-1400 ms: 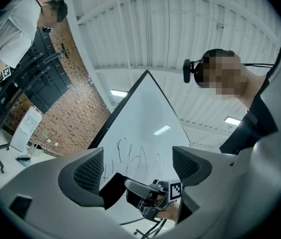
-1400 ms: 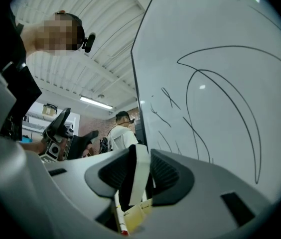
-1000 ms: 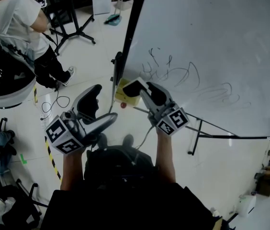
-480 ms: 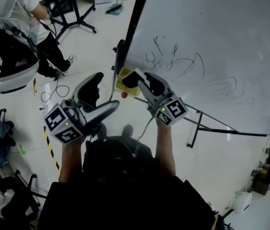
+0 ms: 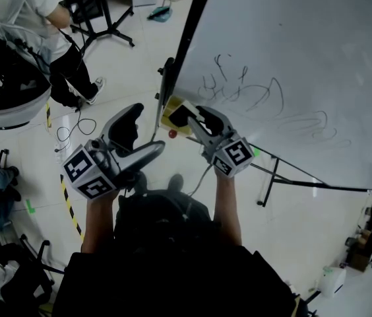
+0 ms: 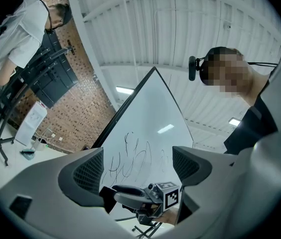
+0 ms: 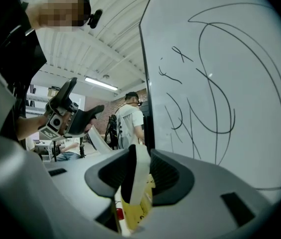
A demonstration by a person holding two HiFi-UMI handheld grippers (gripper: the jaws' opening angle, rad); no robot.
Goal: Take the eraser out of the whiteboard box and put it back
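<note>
The left gripper (image 5: pixel 148 127) hangs at about 9 o'clock of the right one, well apart from the board. Its jaws stand apart and nothing is between them. I judge that it only waits, kept aside so that it does not block the other hand.

The yellow whiteboard box (image 7: pixel 138 210) sits by the dark left edge of the whiteboard (image 5: pixel 291 58). In the right gripper view it is at 6 o'clock of the eraser (image 7: pixel 136 173), just beside it; I cannot tell whether they touch.

The right gripper (image 5: pixel 192 119) has its jaws clamped on the eraser. They press its two flat sides, so the thin body stands on edge between the pads. This hold probably keeps the narrow side toward the box opening, which makes it easy to slide in. The eraser is therefore out of the box or at its mouth, in the grip and not released.
</note>
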